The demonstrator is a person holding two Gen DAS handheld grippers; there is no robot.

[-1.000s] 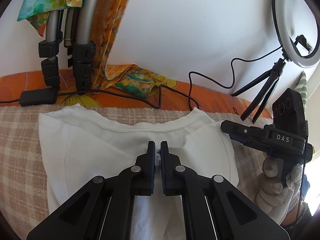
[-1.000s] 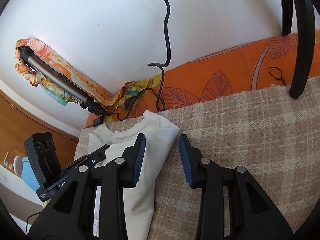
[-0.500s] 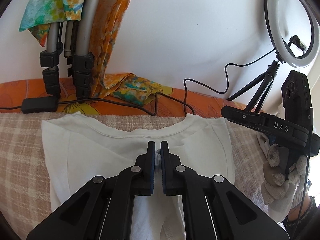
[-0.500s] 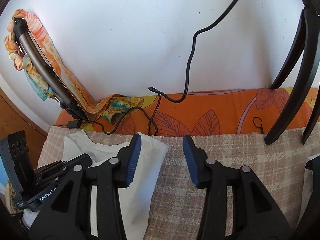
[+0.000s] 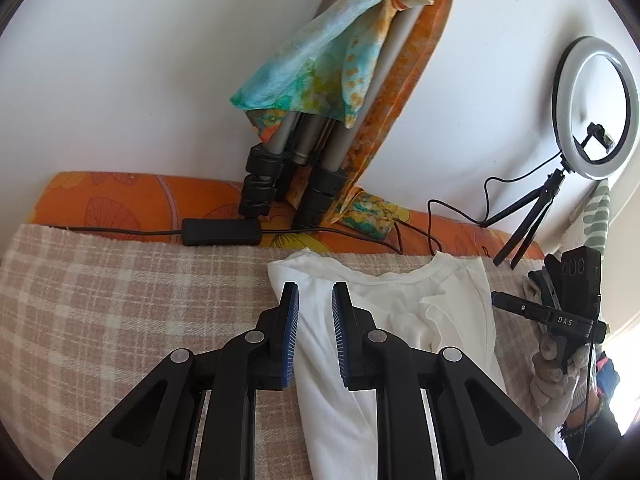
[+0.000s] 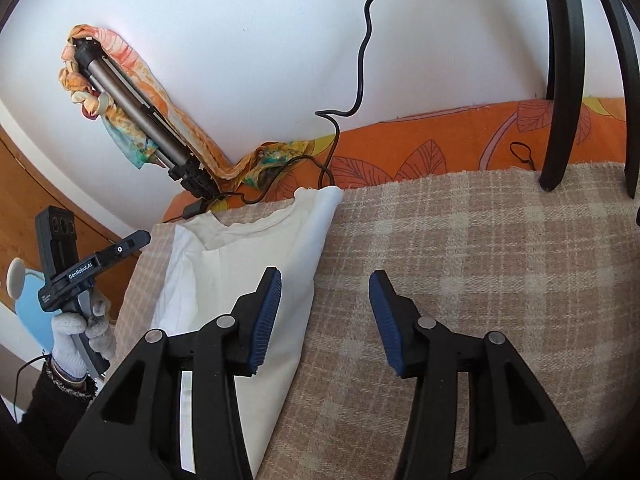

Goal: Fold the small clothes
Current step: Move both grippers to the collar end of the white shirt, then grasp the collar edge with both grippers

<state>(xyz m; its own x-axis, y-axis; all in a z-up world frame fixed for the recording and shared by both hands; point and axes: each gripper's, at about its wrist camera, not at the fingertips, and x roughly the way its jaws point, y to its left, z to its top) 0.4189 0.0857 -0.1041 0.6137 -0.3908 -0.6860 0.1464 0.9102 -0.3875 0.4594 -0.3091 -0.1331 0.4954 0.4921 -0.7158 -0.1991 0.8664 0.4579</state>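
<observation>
Now left hand-held gripper [image 5: 314,300] has let go of the white shirt [image 5: 384,320], jaws apart over its left edge; right hand-held gripper [image 6: 326,296] open too. Shirt lies w/ sides folded in on plaid blanket [image 6: 480,248], so next prob. the lengthwise fold.

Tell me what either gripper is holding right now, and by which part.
Nothing is held. The left gripper is open above the white shirt, and the right gripper is open over the shirt's edge and the plaid blanket.
</observation>
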